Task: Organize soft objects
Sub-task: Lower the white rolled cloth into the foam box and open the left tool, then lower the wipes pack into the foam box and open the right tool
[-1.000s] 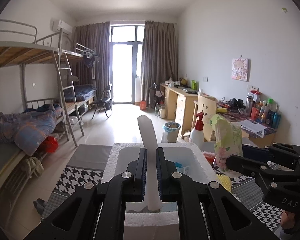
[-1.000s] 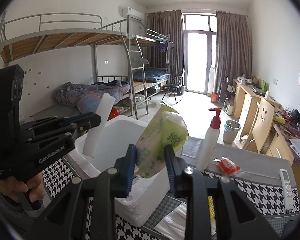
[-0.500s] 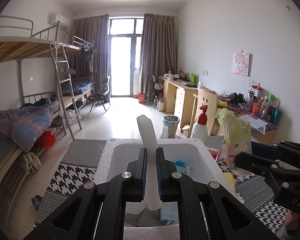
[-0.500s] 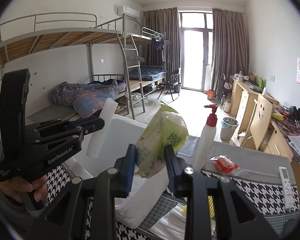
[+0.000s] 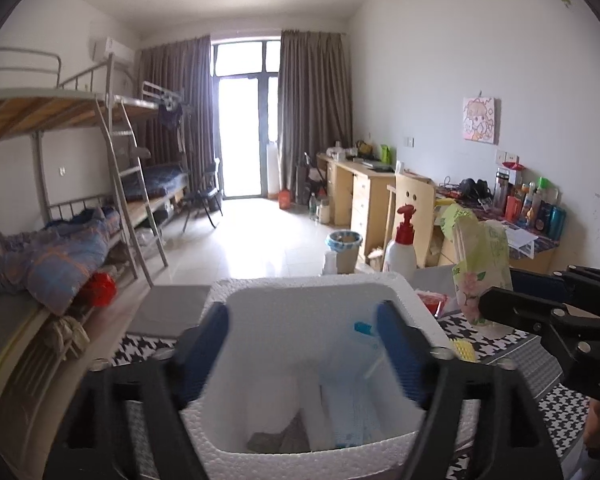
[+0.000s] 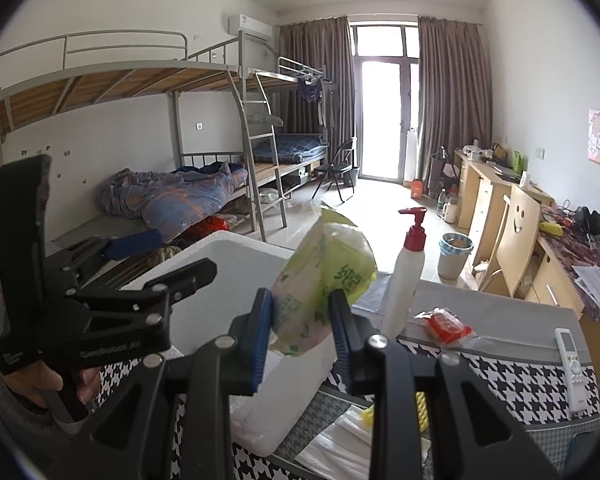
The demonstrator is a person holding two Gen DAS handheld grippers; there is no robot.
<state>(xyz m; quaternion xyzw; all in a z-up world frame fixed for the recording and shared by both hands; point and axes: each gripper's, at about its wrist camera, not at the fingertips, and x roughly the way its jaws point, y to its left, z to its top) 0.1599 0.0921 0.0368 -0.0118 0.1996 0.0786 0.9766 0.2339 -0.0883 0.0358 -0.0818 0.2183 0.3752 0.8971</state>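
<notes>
A white foam box (image 5: 404, 284) stands on the houndstooth tablecloth; it also shows in the right wrist view (image 6: 236, 252). My left gripper (image 5: 302, 320) is open and empty right over the box. A white soft roll (image 5: 278, 408) lies inside the box beside blue-white packets (image 5: 352, 404). My right gripper (image 6: 302, 312) is shut on a green tissue pack (image 6: 324, 276), held in the air just right of the box; the pack also shows in the left wrist view (image 5: 482, 264).
A white pump bottle with a red top (image 6: 408, 276) stands behind the box. A red packet (image 6: 446, 326) and a white remote (image 6: 572, 368) lie on the table's right part. Yellow items (image 6: 420, 412) and white packets (image 6: 340, 440) lie near the front.
My left gripper has opened and let go of the white roll, which now lies in the box. My right gripper still holds the tissue pack in about the same place.
</notes>
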